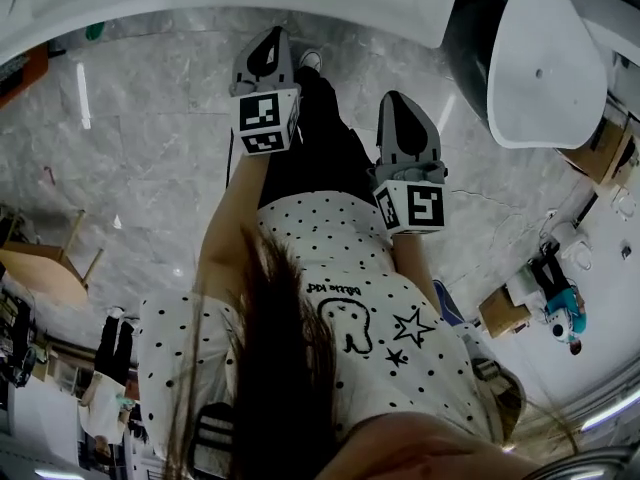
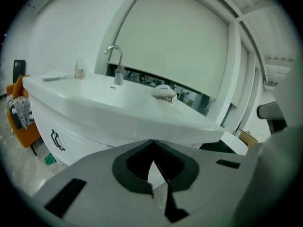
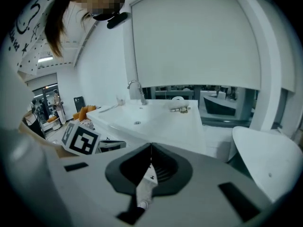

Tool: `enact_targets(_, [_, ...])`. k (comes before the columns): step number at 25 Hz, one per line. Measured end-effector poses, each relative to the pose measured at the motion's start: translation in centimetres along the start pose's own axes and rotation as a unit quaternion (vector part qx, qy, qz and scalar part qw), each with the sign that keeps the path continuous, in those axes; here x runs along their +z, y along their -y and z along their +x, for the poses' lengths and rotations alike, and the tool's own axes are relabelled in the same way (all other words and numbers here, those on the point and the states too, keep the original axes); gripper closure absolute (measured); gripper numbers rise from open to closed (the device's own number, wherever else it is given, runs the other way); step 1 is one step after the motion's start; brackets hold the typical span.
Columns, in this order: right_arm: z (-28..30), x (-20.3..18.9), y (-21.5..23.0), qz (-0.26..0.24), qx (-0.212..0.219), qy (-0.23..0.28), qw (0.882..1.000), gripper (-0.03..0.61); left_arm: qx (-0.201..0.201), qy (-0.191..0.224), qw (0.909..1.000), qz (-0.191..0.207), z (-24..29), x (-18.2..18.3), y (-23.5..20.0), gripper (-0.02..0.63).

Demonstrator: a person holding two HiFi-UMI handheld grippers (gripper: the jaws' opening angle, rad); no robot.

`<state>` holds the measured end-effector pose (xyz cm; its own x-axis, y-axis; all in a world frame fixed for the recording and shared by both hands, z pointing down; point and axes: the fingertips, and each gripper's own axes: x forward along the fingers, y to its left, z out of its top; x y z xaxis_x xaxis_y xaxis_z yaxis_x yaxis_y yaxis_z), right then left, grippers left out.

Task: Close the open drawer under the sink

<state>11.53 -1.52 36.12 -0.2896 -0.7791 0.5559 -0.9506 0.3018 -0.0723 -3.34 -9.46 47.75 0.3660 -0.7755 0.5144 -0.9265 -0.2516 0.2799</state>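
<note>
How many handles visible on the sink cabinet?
1: a black handle on the cabinet front, lower left in the left gripper view. Others may be hidden.

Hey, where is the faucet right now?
In the left gripper view the faucet stands upper left, at the back edge of the white sink counter, with a small clear container to its left.

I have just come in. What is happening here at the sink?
A person stands before a white sink with a gripper in each hand. The left gripper and the right gripper are shut, empty and touching nothing. The cabinet front under the sink, with a dark handle, looks closed.
</note>
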Motion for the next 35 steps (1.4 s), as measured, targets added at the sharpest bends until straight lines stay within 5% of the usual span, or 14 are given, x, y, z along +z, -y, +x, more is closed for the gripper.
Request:
enact_targets(17, [-2.2,9.6,-0.5,-0.043,0.014,0.106,0.993,0.566,-0.048,0.159,0.9849,0.049,-12.3,16.4,5.0,0.609])
enact_targets(28, [-4.5,12.9,-3.7,-0.068,0.05,0.139,0.987,0.566,-0.047,0.186,0.9785,0.076,-17.5,19.7,5.9,0.609])
enact_targets(35, [-3.4,12.7,-4.7,-0.07,0.072,0.141,0.985,0.566,-0.091,0.148,0.9801,0.097,-16.0,17.4,7.7,0.609])
